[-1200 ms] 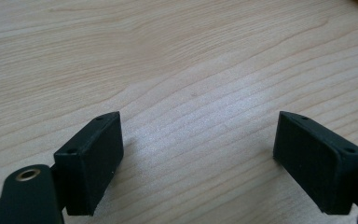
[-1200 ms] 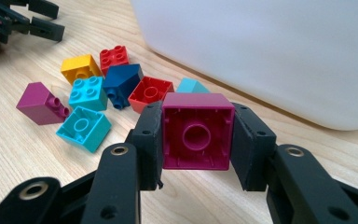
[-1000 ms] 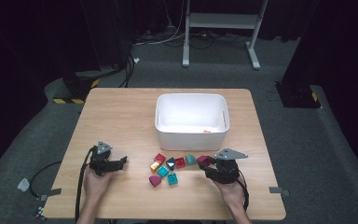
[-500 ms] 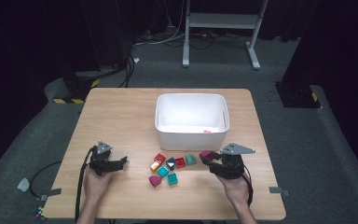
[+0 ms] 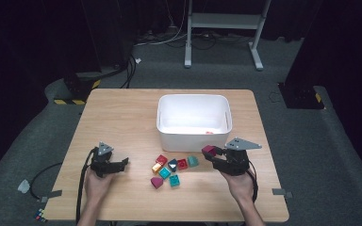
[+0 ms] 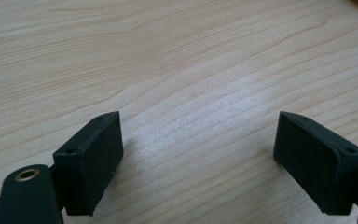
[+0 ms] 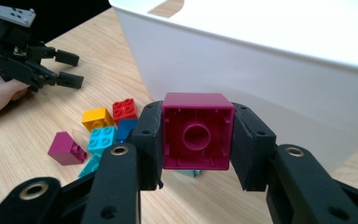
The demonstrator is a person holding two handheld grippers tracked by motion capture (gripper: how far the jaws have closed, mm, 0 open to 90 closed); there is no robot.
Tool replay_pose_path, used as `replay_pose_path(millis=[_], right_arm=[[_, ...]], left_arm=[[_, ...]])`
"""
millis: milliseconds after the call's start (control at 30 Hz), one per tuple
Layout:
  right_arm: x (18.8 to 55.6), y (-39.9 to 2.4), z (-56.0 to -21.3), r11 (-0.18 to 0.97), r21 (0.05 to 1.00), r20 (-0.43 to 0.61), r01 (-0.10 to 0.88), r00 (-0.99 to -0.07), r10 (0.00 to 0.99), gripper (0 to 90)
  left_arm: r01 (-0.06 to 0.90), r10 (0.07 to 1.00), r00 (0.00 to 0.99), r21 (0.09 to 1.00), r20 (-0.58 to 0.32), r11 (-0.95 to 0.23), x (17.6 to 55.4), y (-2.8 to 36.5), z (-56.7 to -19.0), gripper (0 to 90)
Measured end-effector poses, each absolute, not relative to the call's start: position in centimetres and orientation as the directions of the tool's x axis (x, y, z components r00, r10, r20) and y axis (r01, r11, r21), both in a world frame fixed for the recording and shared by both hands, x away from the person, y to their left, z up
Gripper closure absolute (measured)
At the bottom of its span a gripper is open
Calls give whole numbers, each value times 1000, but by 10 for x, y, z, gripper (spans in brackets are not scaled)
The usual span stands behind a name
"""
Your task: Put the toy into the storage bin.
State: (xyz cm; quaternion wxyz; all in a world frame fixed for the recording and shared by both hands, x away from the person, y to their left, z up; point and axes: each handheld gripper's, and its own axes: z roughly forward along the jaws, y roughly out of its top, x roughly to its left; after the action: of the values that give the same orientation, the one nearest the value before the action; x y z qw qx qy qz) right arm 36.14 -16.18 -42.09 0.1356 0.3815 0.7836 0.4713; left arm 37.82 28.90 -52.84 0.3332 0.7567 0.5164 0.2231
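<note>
Right now a magenta square plastic building block [image 7: 196, 132] sits clamped between the two black jaws of the right gripper [image 7: 196, 140], its hollow underside with the round socket turned toward that gripper's camera. The pads press on its left and right walls, so the jaws are closed only as far as the block allows. From the high view the same block [image 5: 209, 150] is off the tabletop, just in front of the near right corner of the white rectangular plastic bin [image 5: 194, 123], with the right gripper [image 5: 215, 157] behind it.

Left of the held block, a loose cluster of small plastic bricks lies on the light wooden table [image 5: 122, 113] near the bin's front wall: a red studded brick [image 5: 161, 159], an orange-yellow brick [image 5: 156, 167], a dark blue brick [image 5: 172, 164], a second red brick [image 5: 182, 164], a teal brick [image 5: 193, 161], two turquoise bricks [image 5: 164, 173] and a magenta sloped brick [image 5: 156, 182] nearest the person.

Farther left, well apart from the cluster, the left gripper [image 5: 122, 163] rests low over bare wood. Its jaws stand wide apart with nothing between them, pointing right toward the bricks.
</note>
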Motion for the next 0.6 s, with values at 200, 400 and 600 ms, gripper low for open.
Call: replay_pose_path(millis=[200, 400, 600], right_arm=[[366, -161, -414, 247, 849, 162, 466, -676, 719, 590], [370, -158, -402, 253, 859, 153, 446, -693, 704, 590], [375, -157, -393, 244, 866, 152, 436, -695, 702, 590]], left_arm=[[632, 930, 367, 736, -10, -241, 378, 289, -529, 155], [633, 929, 370, 734, -7, -247, 378, 289, -528, 151], [633, 929, 370, 733, -6, -247, 378, 289, -528, 151]])
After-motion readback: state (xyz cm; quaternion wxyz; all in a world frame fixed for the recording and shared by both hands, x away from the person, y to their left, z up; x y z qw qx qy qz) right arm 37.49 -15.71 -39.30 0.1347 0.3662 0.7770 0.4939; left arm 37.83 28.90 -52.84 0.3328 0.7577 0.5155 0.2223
